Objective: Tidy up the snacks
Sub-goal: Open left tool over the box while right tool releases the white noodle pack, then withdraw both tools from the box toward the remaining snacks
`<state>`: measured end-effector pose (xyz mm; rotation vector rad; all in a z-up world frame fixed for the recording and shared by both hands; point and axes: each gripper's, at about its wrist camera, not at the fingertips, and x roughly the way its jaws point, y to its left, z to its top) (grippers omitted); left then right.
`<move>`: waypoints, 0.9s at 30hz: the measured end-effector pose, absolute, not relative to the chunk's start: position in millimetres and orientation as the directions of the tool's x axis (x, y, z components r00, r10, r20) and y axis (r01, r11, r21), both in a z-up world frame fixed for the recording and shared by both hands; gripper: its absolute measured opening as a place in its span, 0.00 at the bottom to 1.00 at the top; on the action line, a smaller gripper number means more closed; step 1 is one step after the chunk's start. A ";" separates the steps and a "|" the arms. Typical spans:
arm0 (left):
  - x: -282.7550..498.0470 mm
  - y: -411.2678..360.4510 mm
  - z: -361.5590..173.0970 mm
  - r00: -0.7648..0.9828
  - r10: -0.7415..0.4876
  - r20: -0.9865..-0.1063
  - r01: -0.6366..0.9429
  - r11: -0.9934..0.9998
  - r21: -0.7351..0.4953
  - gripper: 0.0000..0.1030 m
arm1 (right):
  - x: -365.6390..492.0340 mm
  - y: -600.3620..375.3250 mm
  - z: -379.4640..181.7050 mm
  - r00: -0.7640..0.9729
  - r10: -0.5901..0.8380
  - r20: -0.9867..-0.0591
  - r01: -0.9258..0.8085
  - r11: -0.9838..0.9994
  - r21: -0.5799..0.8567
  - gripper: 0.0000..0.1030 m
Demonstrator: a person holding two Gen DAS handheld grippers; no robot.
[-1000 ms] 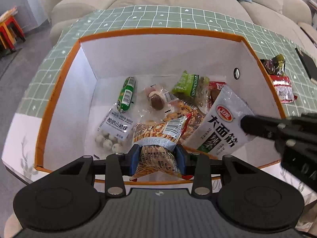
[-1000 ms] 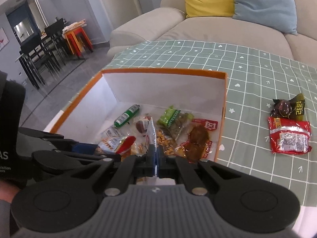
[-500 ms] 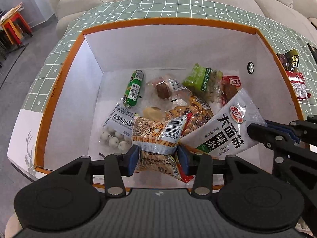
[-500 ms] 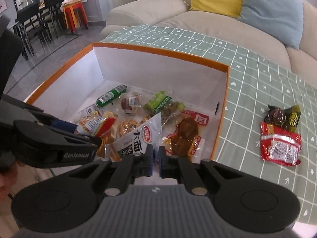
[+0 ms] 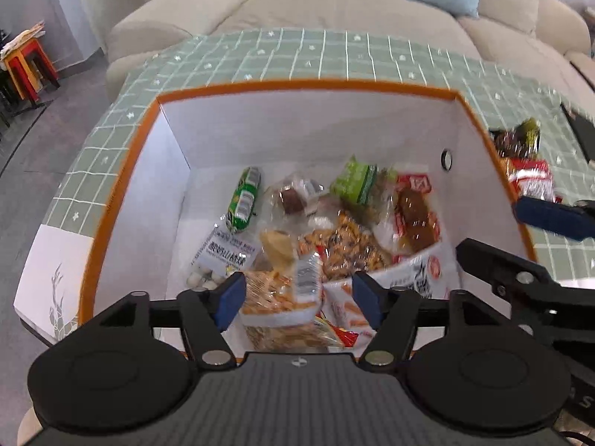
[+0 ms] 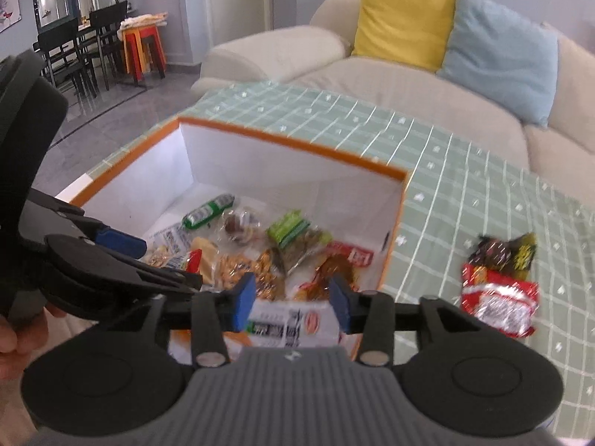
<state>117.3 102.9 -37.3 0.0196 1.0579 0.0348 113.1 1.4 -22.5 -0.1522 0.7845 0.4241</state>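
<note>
An open white box with an orange rim [image 5: 305, 85] [image 6: 297, 143] holds several snack packs. My left gripper [image 5: 299, 297] is open above the box's near edge; an orange-patterned snack pack [image 5: 277, 297] lies loose between its fingers in the box. My right gripper [image 6: 292, 301] is open over the near right corner; a white noodle pack [image 6: 293, 323] [image 5: 412, 271] lies just below it in the box. A red pack [image 6: 498, 303] and a dark candy pack [image 6: 502, 252] lie on the green checked cloth to the right of the box.
The box stands on a table with a green checked cloth [image 6: 465, 171]. A beige sofa [image 5: 334, 3] with yellow and blue cushions is behind. A dark flat object [image 5: 580, 130] lies at the table's far right. Chairs and stools [image 6: 141, 48] stand far left.
Both grippers opened. The orange-patterned pack and the white noodle pack dropped into the box. Both grippers pulled back and up a little.
</note>
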 end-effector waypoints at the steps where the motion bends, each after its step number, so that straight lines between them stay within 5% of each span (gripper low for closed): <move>1: 116.2 102.8 -34.3 0.503 0.037 -0.864 -0.022 0.999 0.030 0.80 | 111.2 -1.1 -19.0 0.645 0.306 -0.700 -0.416 0.909 0.014 0.59; 5: 111.3 98.6 -21.5 0.568 0.020 -0.823 -0.005 1.000 0.022 0.80 | 104.5 -13.5 -6.3 0.695 0.292 -0.657 -0.387 0.922 0.000 0.67; 11: 100.5 81.7 2.3 0.708 0.003 -0.706 0.023 0.999 0.027 0.83 | 94.6 -40.1 9.8 0.777 0.226 -0.587 -0.290 0.957 -0.016 0.94; 18: 90.8 53.6 15.9 0.796 -0.014 -0.605 0.065 0.996 0.062 0.83 | 89.4 -84.3 13.5 0.837 0.008 -0.547 -0.052 0.996 -0.066 0.96; 27: 93.4 14.4 19.5 0.793 -0.075 -0.604 0.129 0.991 0.046 0.83 | 85.5 -142.1 7.1 0.814 -0.127 -0.567 0.147 0.989 -0.011 0.96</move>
